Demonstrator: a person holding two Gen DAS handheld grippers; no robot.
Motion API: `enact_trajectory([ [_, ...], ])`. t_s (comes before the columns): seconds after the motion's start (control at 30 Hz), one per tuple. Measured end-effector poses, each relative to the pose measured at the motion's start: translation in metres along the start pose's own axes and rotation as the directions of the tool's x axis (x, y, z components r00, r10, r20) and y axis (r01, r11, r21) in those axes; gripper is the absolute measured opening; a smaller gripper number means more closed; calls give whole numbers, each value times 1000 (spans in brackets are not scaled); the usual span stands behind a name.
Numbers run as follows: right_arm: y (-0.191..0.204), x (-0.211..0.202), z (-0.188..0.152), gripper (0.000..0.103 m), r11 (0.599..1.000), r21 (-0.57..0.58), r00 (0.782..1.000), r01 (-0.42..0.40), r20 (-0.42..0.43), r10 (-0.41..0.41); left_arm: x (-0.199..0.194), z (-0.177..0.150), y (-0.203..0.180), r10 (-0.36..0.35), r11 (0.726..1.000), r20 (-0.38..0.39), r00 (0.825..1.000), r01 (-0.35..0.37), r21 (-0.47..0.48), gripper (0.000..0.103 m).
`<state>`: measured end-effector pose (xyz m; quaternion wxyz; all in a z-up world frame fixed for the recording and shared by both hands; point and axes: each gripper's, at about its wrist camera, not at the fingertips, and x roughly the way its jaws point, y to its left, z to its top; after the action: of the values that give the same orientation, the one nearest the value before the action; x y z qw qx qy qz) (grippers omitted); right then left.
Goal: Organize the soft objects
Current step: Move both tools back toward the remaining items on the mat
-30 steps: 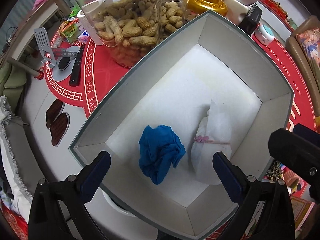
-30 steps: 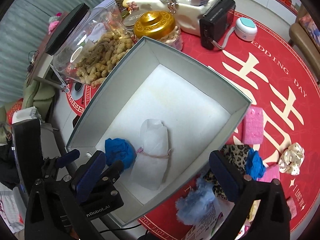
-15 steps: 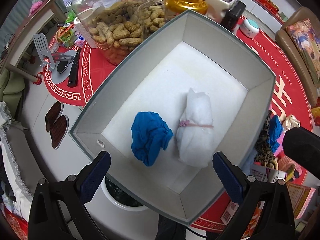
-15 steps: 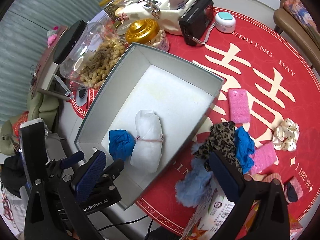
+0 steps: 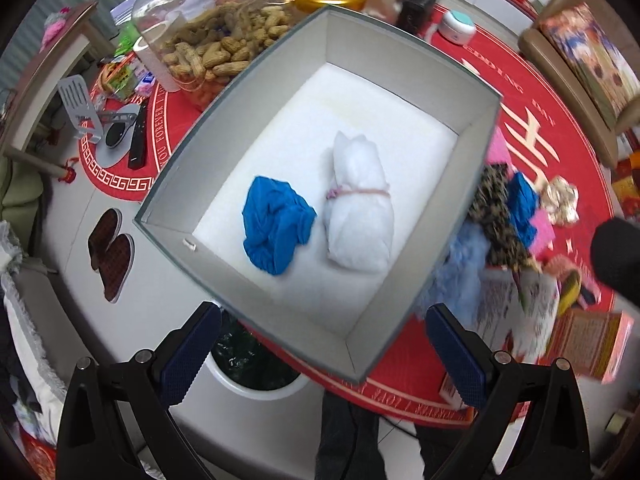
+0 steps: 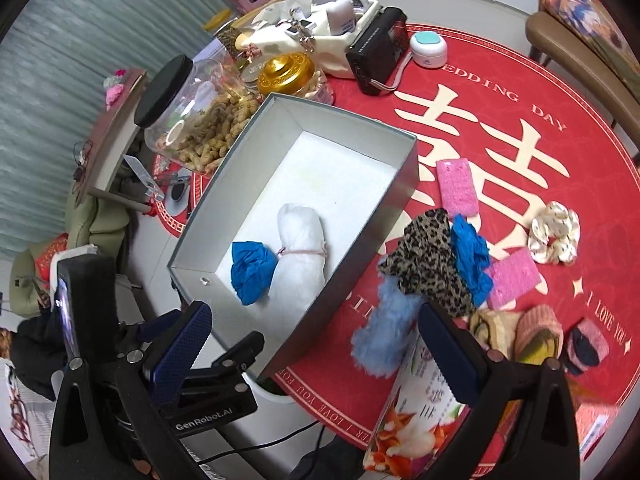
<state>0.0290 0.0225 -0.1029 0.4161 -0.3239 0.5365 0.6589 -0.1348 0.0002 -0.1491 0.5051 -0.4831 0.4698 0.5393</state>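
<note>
Left wrist view. Left tool [image 5: 320,354]: jaws spread wide, nothing between them, hovering above the near edge of the grey box [image 5: 224,120]. The box sits on the table [image 5: 532,120], which carries a red printed cloth. Inside, on the white liner: a crumpled blue cloth [image 5: 276,224] at left and a white bundle [image 5: 360,216] tied with a pink band at right, the two touching or nearly so. Outside the box's right wall: a light-blue fluffy piece [image 5: 460,268], a leopard-print cloth [image 5: 496,216], a second blue cloth [image 5: 522,204], all bunched together. A jar of peanuts [image 5: 216,44] stands beyond the box's far left wall. This part of the frame is motion-blurred.

Right wrist view. Right tool [image 6: 316,354]: jaws wide apart, holding nothing. The left jaw overlaps the other gripper's body in this view; the right jaw is in front of a printed carton [image 6: 416,408]. Grey box [image 6: 248,184] with blue cloth [image 6: 252,270] and white bundle [image 6: 300,256] lying side by side near its closer end. On the table [image 6: 520,92] right of the box: fluffy blue piece [image 6: 384,332] touching the leopard-print cloth [image 6: 428,264], the second blue cloth [image 6: 472,256] against it, two pink pads [image 6: 458,186] [image 6: 512,280], a cream scrunchie [image 6: 556,232], and knitted pieces [image 6: 538,332] near the lower right. Peanut jar [image 6: 196,124] and a gold-lidded jar [image 6: 286,74] stand behind the box.
</note>
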Motion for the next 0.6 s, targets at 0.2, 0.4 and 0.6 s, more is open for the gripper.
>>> enact_trajectory([
  [0.2, -17, -25, -19, 103, 996, 77, 999, -36, 33, 34, -10, -13, -15, -22, 998, -28, 999, 23, 52, 103],
  [0.4, -53, -68, -44, 103, 983, 176, 995, -55, 97, 38, -32, -16, -54, -39, 984, -23, 999, 43, 172, 103],
  [0.6, -112, -120, -85, 103, 943, 332, 987, -26, 156, -27, -41, -14, -106, -124, 938, -106, 987, 151, 312, 103],
])
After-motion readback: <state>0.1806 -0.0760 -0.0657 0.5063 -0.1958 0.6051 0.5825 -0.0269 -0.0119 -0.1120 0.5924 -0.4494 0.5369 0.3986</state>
